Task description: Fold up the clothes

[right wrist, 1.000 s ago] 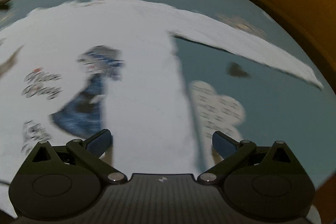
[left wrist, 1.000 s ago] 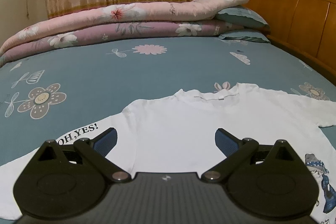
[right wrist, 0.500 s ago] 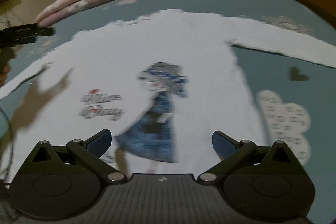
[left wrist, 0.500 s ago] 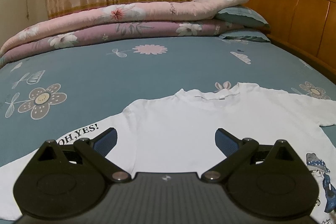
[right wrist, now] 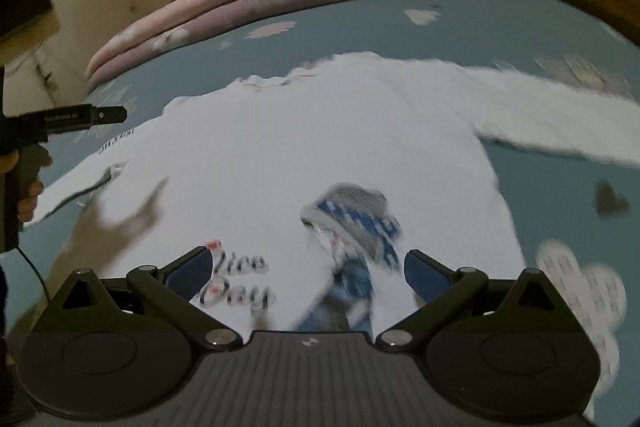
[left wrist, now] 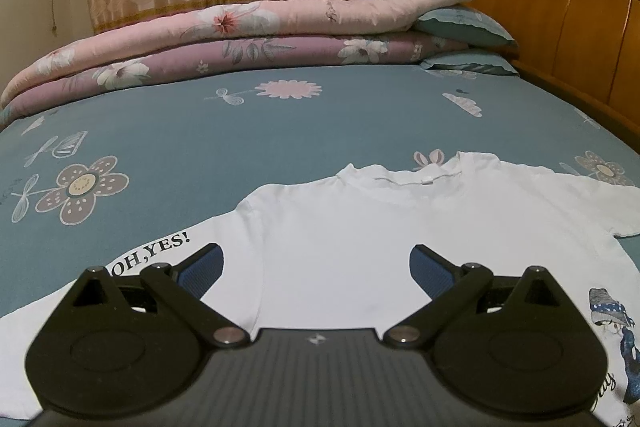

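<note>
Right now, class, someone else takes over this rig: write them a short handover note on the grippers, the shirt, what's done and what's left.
Left gripper: open, empty, above the shirt near its left sleeve.
Right gripper: open, empty, over the shirt's front print; this view is blurred.
Shirt: spread flat, print up, on the bed, collar toward the folded quilts, both sleeves out.
Done: shirt laid out; no fold yet.
Left: all folds, probably sleeves in first, then the body.

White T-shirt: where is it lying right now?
The white T-shirt lies flat on the blue bedsheet, collar toward the folded quilts, just ahead of both open grippers.
</note>
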A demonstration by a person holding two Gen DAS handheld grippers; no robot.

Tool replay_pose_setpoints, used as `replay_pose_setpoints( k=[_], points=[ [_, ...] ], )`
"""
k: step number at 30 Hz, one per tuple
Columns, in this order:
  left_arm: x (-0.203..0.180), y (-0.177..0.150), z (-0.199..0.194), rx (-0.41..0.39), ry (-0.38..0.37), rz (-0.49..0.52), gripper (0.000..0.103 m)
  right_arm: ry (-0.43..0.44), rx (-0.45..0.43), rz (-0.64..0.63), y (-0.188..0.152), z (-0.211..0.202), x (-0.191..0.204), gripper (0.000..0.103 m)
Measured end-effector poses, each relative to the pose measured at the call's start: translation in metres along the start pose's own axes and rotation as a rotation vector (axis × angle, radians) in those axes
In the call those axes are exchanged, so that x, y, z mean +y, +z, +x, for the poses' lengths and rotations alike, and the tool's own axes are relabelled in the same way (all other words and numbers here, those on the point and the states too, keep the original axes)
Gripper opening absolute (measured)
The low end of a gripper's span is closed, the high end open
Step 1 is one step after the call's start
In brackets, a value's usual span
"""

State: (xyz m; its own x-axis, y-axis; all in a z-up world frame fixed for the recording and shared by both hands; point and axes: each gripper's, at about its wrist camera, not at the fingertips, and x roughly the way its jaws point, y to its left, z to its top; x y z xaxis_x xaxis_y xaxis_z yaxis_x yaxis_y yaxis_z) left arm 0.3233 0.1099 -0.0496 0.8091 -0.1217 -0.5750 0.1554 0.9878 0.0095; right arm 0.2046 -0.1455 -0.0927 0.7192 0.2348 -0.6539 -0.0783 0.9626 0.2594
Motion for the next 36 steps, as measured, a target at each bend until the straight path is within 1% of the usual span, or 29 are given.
replay_pose_setpoints(
  k=[3,5,9,11,13,14,15,18,21,23,25,27,29,31,32,33,36],
  points=[
    [0.003,-0.001,0.001,0.005,0.003,-0.009,0.099,0.002,-0.013,-0.052,0.025,0.021,0.002,0.103],
    [0.005,-0.001,0.002,0.007,0.006,-0.015,0.099,-0.002,-0.029,-0.024,0.045,0.036,-0.009,0.103],
    [0.009,-0.002,0.006,0.015,0.009,-0.027,0.099,0.032,0.01,0.093,0.071,0.076,-0.046,0.103],
    [0.01,-0.003,0.008,0.021,0.013,-0.03,0.099,0.019,0.027,0.101,0.076,0.091,-0.064,0.103],
    [0.012,-0.003,0.01,0.026,0.016,-0.033,0.099,-0.027,0.0,0.089,0.084,0.094,-0.079,0.103],
    [0.013,-0.003,0.01,0.027,0.018,-0.036,0.099,-0.035,-0.003,0.094,0.086,0.095,-0.086,0.103],
    [0.014,-0.003,0.01,0.027,0.019,-0.038,0.099,-0.008,0.0,0.123,0.089,0.095,-0.093,0.103],
    [0.015,-0.003,0.01,0.027,0.02,-0.044,0.099,-0.017,0.007,0.161,0.098,0.087,-0.092,0.103],
    [0.016,-0.003,0.01,0.027,0.022,-0.045,0.099,0.013,-0.009,0.115,0.099,0.083,-0.072,0.103],
    [0.016,-0.003,0.009,0.027,0.02,-0.043,0.099,0.05,-0.002,0.096,0.099,0.086,-0.062,0.103],
    [0.016,-0.003,0.01,0.028,0.019,-0.043,0.099,0.071,0.022,0.059,0.101,0.095,-0.053,0.103],
    [0.017,-0.004,0.01,0.032,0.019,-0.043,0.099,0.067,0.047,0.013,0.102,0.108,-0.047,0.103],
    [0.018,-0.004,0.012,0.037,0.025,-0.046,0.099,0.06,0.076,-0.01,0.107,0.124,-0.05,0.103],
    [0.021,-0.005,0.014,0.041,0.029,-0.056,0.099,0.057,0.061,-0.024,0.115,0.129,-0.061,0.103],
    [0.022,-0.006,0.015,0.044,0.029,-0.062,0.099,0.04,0.053,-0.022,0.12,0.13,-0.067,0.103],
    [0.024,-0.006,0.017,0.048,0.03,-0.068,0.099,-0.005,0.048,-0.005,0.128,0.133,-0.075,0.103],
    [0.027,-0.008,0.019,0.057,0.038,-0.075,0.099,-0.047,0.067,0.068,0.148,0.141,-0.096,0.103]
  ],
)
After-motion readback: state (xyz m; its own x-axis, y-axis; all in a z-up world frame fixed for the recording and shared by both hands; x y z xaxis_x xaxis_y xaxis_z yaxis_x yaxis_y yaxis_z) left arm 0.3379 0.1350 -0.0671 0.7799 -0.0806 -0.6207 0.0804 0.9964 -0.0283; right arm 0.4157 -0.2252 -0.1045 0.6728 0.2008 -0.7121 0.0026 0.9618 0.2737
